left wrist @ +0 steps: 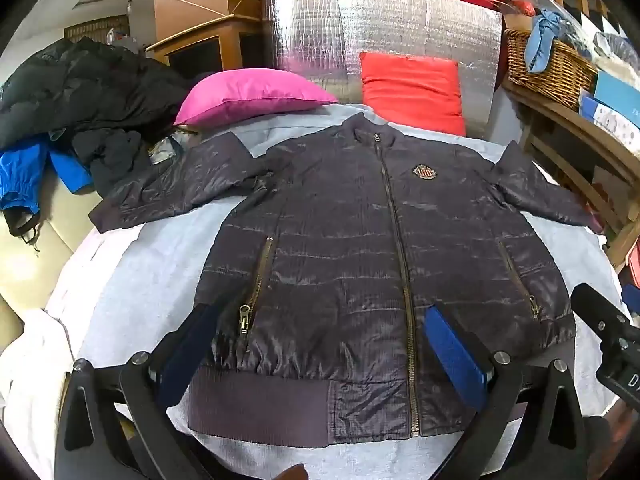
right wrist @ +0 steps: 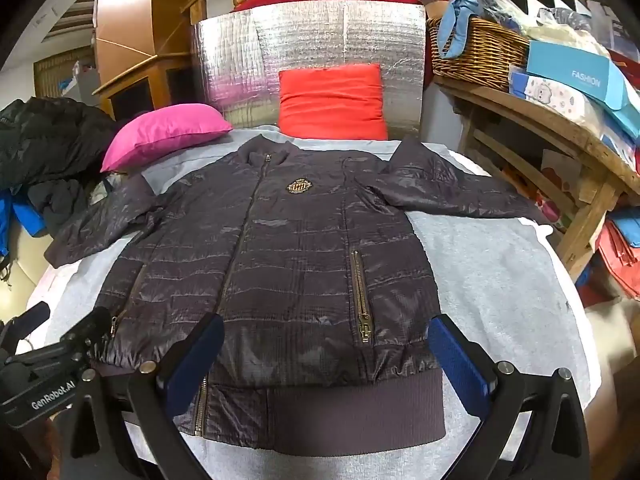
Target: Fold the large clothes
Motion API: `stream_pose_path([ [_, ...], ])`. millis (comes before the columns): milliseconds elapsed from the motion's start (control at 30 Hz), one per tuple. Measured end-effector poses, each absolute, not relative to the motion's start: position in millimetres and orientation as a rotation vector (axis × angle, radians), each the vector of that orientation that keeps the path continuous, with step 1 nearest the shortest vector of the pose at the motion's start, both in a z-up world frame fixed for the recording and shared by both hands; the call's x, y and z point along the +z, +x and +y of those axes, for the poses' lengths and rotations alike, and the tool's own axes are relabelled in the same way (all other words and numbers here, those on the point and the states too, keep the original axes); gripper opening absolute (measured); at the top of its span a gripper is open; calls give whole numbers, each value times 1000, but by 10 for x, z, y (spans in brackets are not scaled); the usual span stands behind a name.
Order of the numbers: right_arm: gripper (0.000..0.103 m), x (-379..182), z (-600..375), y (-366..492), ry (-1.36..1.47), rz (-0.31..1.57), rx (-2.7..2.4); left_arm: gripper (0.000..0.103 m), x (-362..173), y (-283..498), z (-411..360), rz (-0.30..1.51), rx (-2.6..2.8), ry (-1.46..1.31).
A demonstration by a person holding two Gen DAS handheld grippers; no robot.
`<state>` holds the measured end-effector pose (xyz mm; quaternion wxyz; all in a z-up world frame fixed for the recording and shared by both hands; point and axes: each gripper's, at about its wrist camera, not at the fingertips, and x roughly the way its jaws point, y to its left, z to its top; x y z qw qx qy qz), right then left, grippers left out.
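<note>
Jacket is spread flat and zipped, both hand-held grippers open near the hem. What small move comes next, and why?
Probably bring the left hand-held gripper toward the left sleeve to fold it across the jacket. Both sleeves lie spread outward, the right hand-held gripper is open too, and nothing is folded yet.

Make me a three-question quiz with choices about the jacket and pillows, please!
1. Where is the square red pillow?
A. Leaning upright on the shiny silver padded panel
B. On the jacket
C. In the basket

2. What colour is the pillow lying left of the red one?
A. Green
B. Pink
C. Yellow

3. How is the dark quilted zip-front jacket?
A. Folded in half
B. Rolled up
C. Spread flat on the grey blanket, sleeves out, zipped

Answers: 1 A, it stands against the panel behind the jacket's collar; 2 B, it is bright pink; 3 C, both sleeves stick out sideways and the front zip is closed.
</note>
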<state>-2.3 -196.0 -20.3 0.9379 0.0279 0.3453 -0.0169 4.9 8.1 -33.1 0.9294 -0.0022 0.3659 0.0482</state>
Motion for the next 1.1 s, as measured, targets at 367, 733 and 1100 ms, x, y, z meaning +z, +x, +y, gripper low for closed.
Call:
stream_pose_path([
  [367, 103, -223, -1960, -31, 64, 711, -38, 103, -357, 49, 20, 765, 87, 7],
  [733, 103, -212, -1944, -45, 61, 714, -31, 103, -370, 32, -24, 765, 86, 12],
  [1100, 103, -235, -1924, -37, 58, 719, -29, 103, -387, 43, -29, 772, 88, 14],
])
